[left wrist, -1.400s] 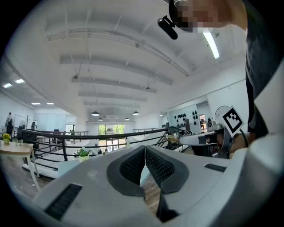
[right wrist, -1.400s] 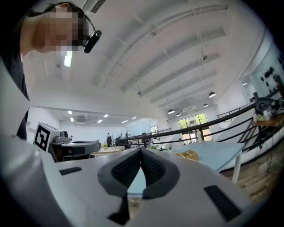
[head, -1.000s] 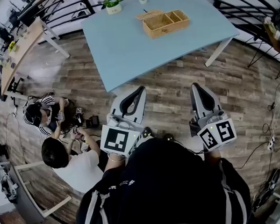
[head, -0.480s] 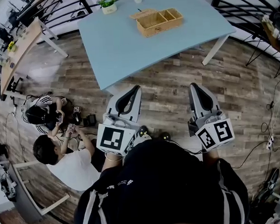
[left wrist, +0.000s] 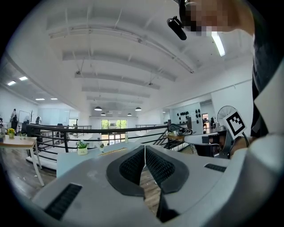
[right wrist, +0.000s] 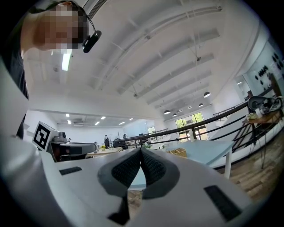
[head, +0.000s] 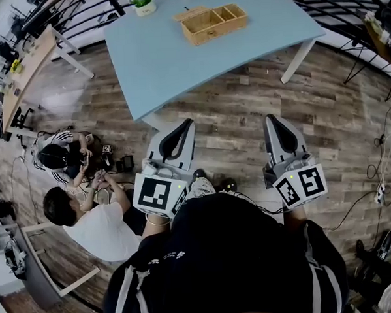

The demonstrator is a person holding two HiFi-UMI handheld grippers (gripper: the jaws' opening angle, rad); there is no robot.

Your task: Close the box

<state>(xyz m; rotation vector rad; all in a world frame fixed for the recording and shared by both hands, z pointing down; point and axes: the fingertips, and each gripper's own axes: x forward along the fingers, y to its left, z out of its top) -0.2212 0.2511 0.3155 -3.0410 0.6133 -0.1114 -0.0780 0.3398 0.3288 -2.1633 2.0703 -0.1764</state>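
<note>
A person stands on a wood-plank floor (head: 239,121) on the near side of a pale blue table (head: 197,67), holding a tool in each hand. The box (head: 213,23), a light woven one with several compartments, sits on the table close to its far edge. Its lid (head: 189,14) lies folded back on the table at the box's left side, so the box is open. A small potted plant (head: 143,3) stands on the table near its far left corner.

The left tool (head: 186,123) is held over the floor just off the table's near corner, its tip pointing toward the table. Its jaws are pressed together with nothing between them. The right tool (head: 272,119) is held level with it on the near side of the table, also over the floor. Its jaws meet at the tips and hold nothing.

Both tools are well apart from the box, which lies across the table from them, roughly between their two lines. In the right gripper view the box shows on the table just right of the closed tip.

Two people (head: 94,220) sit on the floor off the table's left side.
</note>
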